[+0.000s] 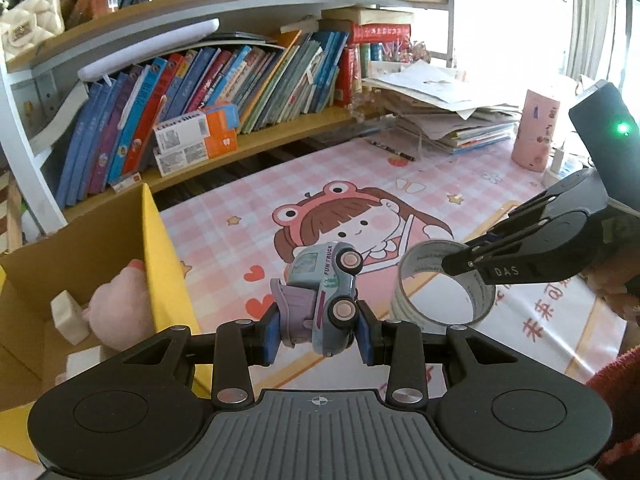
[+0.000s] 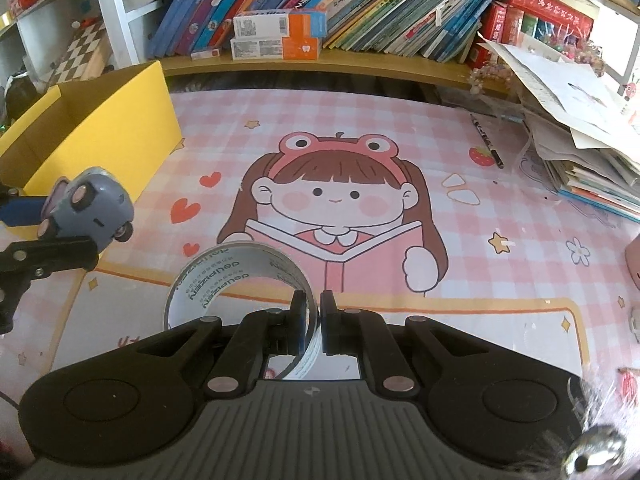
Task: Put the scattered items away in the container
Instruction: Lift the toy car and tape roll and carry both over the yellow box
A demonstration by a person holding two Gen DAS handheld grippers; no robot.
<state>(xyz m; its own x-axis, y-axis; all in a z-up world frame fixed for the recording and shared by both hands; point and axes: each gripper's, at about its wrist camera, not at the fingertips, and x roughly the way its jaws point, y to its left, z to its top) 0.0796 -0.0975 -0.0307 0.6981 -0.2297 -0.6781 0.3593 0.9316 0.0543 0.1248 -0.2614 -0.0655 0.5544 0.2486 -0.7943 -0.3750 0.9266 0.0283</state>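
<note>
Currently, far left: one yellow cardboard box (image 1: 160,240) on the worktop (image 1: 460,184), holding one pink plush toy (image 1: 116,308) and two pale blocks (image 1: 70,316). Just right of it, the left tongs (image 1: 318,328) are closed on one blue toy truck (image 1: 328,296), lifted off the mat. Further right, the right tongs (image 2: 314,320) pinch the wall of one tape roll (image 2: 240,280), one finger inside the ring, one outside.
</note>
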